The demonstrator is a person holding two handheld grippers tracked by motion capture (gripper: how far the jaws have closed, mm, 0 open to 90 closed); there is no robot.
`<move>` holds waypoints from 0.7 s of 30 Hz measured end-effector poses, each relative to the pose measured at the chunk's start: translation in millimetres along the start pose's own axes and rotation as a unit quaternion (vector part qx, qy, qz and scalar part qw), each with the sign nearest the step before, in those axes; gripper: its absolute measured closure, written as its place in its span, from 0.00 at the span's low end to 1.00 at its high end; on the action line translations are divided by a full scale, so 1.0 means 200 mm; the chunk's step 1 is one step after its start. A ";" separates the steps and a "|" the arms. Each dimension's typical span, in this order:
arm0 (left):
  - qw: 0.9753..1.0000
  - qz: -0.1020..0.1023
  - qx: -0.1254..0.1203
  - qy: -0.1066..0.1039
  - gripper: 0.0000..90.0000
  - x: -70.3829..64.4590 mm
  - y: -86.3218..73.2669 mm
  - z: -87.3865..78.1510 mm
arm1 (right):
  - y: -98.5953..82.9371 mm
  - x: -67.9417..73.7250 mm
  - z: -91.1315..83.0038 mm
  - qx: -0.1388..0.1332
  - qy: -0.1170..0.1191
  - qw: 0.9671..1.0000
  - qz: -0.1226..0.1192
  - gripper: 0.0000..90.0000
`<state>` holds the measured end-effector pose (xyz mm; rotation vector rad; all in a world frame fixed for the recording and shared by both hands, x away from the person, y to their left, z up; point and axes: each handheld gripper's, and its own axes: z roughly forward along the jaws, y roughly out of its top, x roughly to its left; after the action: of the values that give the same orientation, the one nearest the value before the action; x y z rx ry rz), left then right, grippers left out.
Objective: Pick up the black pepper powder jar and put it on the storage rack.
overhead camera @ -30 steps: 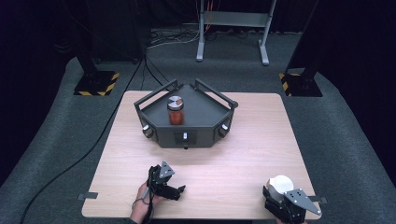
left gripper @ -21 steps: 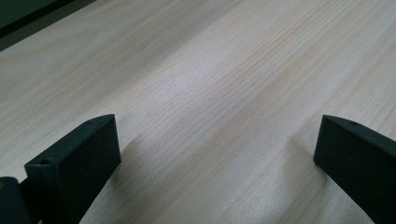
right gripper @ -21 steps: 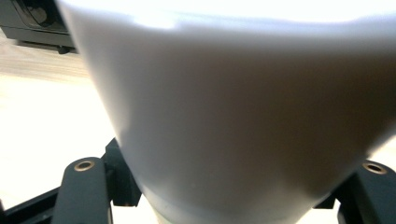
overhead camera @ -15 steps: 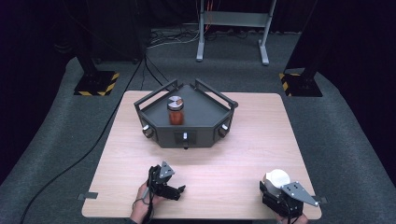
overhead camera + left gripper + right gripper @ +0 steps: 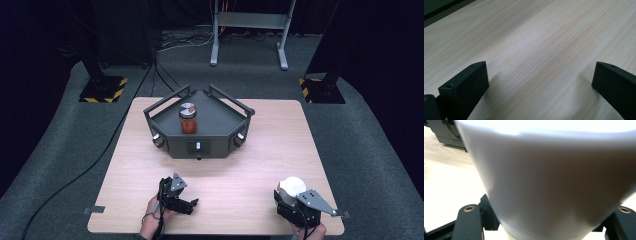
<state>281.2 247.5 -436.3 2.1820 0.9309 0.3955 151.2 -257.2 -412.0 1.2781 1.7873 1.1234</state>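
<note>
While the dark angular tray [image 5: 215, 145] holds a red-filled jar [image 5: 188, 118] mid-table [image 5: 250, 175], we judge the carry just starting: right gripper [image 5: 292, 197] clamps a white cup [image 5: 549, 177] near the front right edge; next, lift toward tray. Left gripper [image 5: 540, 82] rests spread, empty. Cup rim and contents unclear.

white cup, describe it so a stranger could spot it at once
Start at the wooden table and go to its near right corner. There the right gripper has its fingers closed around the white cup, the one pale, rounded thing among black gear.
</note>
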 end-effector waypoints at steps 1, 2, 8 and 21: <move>1.000 0.000 0.000 0.000 0.00 0.00 0.00 0.00 | 0.00 0.00 0.00 0.001 0.001 1.000 0.000 0.33; 1.000 0.000 0.000 0.000 0.00 0.00 0.00 0.00 | 0.01 0.00 0.01 0.001 0.003 1.000 -0.001 0.33; 1.000 0.000 0.000 0.001 0.00 0.00 0.00 0.00 | 0.03 0.00 0.02 -0.001 0.008 1.000 -0.007 0.33; 1.000 0.001 0.000 0.001 0.01 0.00 0.00 0.00 | 0.08 0.02 0.06 -0.008 0.022 1.000 -0.020 0.33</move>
<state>280.5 247.4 -436.3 2.1820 0.9304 0.3983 166.8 -248.0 -402.2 1.2134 1.8242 1.1486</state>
